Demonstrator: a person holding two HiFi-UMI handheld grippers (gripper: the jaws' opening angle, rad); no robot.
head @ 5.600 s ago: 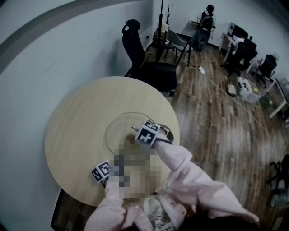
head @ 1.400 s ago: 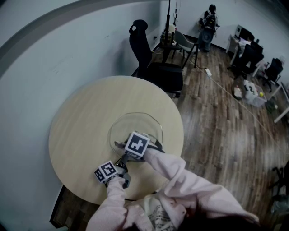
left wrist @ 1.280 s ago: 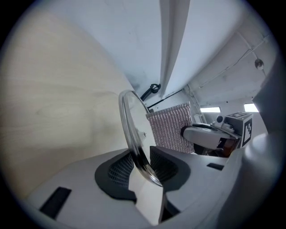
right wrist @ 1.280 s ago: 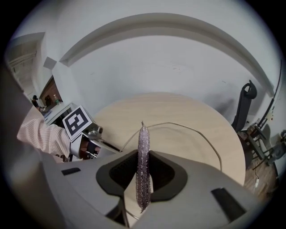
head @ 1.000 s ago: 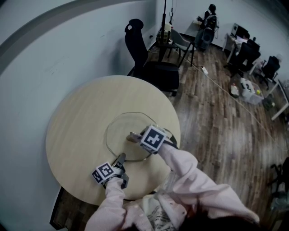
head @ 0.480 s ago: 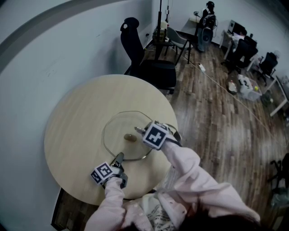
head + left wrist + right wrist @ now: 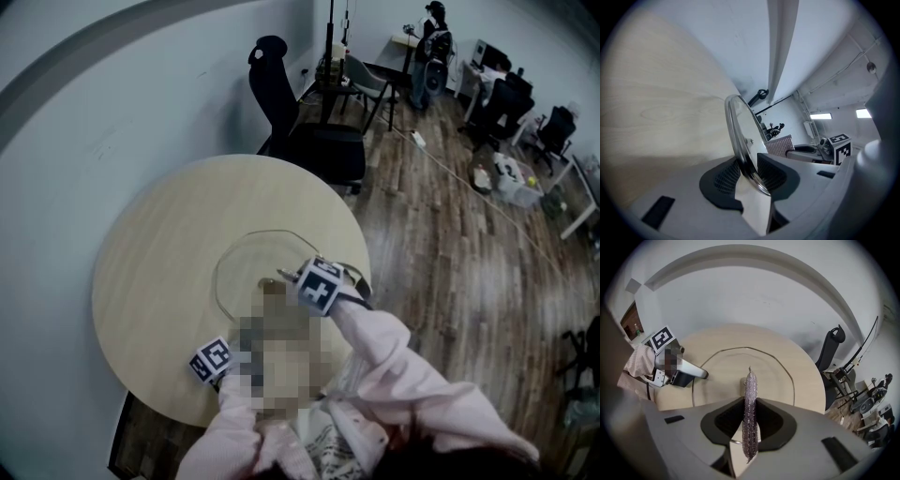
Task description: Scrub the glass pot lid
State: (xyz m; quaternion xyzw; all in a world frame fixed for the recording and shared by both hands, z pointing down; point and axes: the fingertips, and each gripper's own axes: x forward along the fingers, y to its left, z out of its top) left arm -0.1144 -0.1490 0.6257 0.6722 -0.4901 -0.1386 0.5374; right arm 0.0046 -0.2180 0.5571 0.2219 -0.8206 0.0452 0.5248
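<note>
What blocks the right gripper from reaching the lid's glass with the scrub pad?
Probably nothing. The right gripper, shut on the scrub pad, hangs over the glass lid with bare glass below; the left gripper only clamps the rim at one edge.

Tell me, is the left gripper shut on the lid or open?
Shut. The left gripper has its pads pressed on both sides of the glass lid at its rim.

I get dim, bluish, fisheye-bent pictures; ceiling lights glow right of the glass pot lid, whose rim glints.
</note>
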